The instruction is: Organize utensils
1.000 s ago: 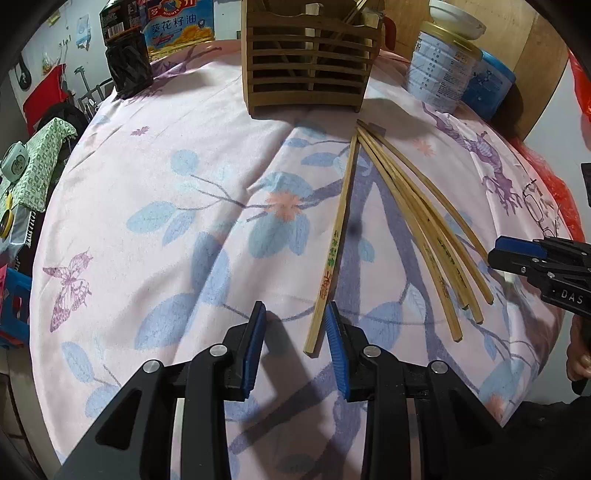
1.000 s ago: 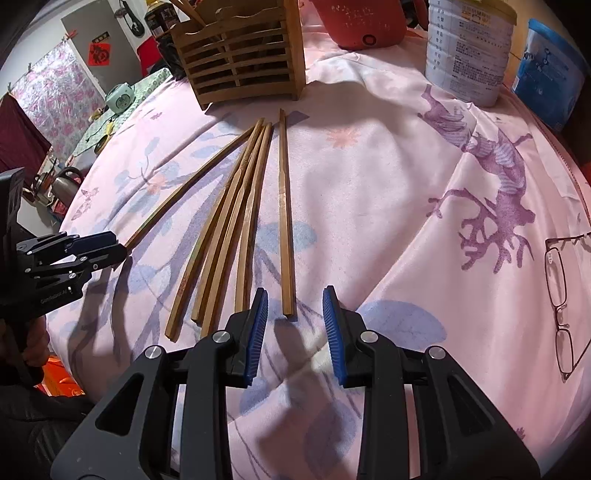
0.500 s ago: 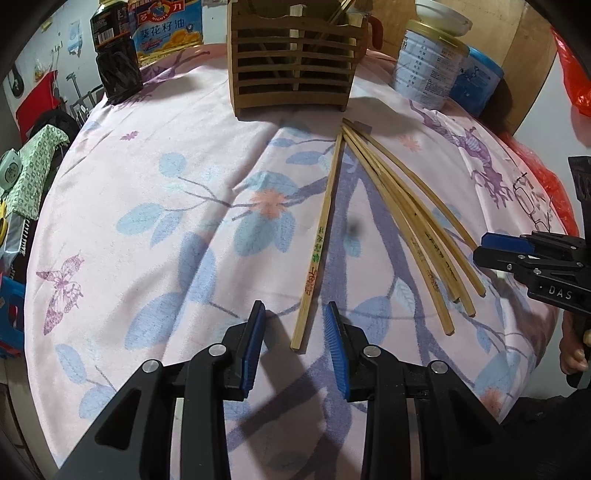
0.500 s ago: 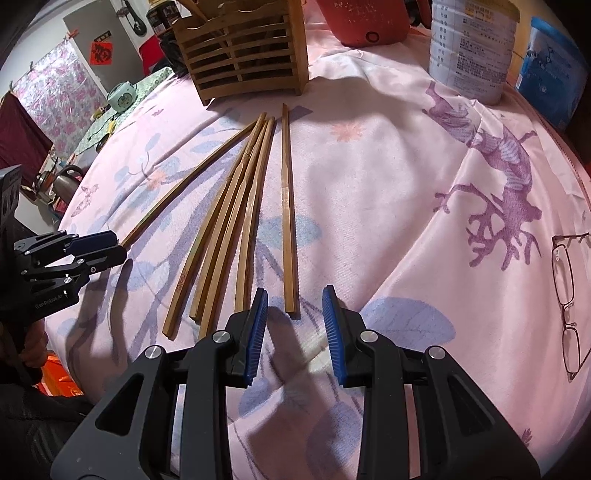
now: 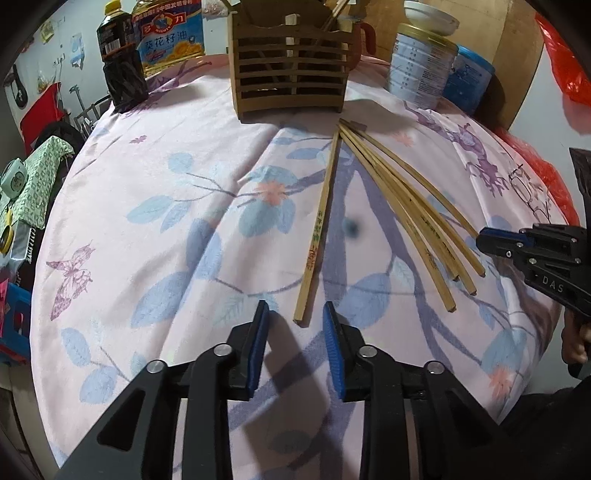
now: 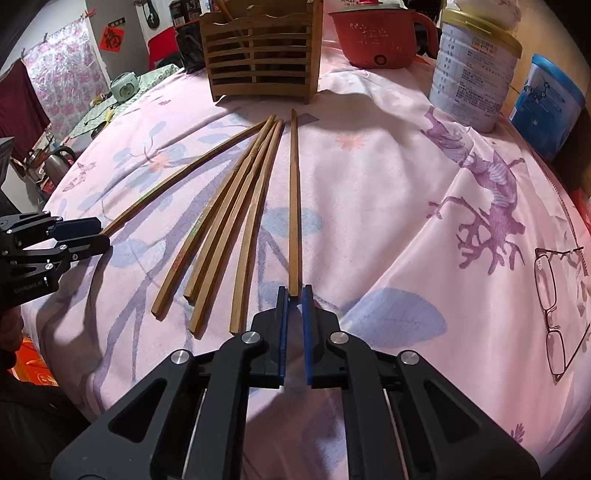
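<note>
Grippers sit lowest in both wrist views. Right gripper [image 6: 293,293] has just been closing and now pinches the near end of the lone chopstick [image 6: 294,199], which runs straight up mid-frame toward the holder; grasp looks made, stick not lifted, lying flat on the pink floral cloth [image 6: 388,206].

Left gripper [image 5: 295,314] has narrowed a little, yet its blue pads [image 5: 260,332] stand clear; the printed chopstick [image 5: 318,236] ends between and just ahead of them, apparently untouched. Released, nothing held.

Just left of the pinched stick, a fan of four chopsticks [image 6: 225,229] lies loose, near ends spread, far ends converging near the holder's base. A sixth, the printed one, angles off toward the left edge of the right view.

Farther up, the slatted wooden holder [image 6: 260,55] stands upright at top centre; a few sticks already poke from it, count unclear.

Beyond and beside: tins [image 6: 476,70], red pot [image 6: 376,33], oil bottle [image 5: 168,33]; spectacles [image 6: 554,302] at right edge.

Judgement: task early. Six chopsticks remain on the cloth; one gripped, one lined up, none of these yet stowed.
</note>
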`<act>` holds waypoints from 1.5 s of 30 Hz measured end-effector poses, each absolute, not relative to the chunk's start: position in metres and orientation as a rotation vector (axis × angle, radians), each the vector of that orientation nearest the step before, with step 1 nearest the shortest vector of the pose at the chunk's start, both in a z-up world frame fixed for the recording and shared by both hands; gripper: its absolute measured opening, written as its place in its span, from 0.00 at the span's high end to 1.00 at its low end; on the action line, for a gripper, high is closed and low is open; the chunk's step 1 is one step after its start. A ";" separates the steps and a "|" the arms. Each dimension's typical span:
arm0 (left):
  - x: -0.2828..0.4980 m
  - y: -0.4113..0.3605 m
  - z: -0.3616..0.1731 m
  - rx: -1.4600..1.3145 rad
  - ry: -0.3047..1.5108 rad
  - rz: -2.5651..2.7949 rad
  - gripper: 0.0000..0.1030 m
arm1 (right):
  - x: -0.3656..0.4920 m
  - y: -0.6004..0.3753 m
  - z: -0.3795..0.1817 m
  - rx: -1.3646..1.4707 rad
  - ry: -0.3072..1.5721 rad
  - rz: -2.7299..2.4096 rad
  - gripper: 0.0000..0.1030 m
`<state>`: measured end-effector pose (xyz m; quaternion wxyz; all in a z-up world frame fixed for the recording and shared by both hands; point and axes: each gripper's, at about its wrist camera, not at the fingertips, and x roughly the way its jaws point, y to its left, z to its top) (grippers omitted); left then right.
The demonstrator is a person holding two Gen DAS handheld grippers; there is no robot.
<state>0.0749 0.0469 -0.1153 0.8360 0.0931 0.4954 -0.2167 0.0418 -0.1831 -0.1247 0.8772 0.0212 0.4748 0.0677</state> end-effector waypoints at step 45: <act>0.142 0.022 0.086 0.018 0.719 -0.504 0.95 | 0.054 -0.224 0.002 0.106 0.768 0.259 0.79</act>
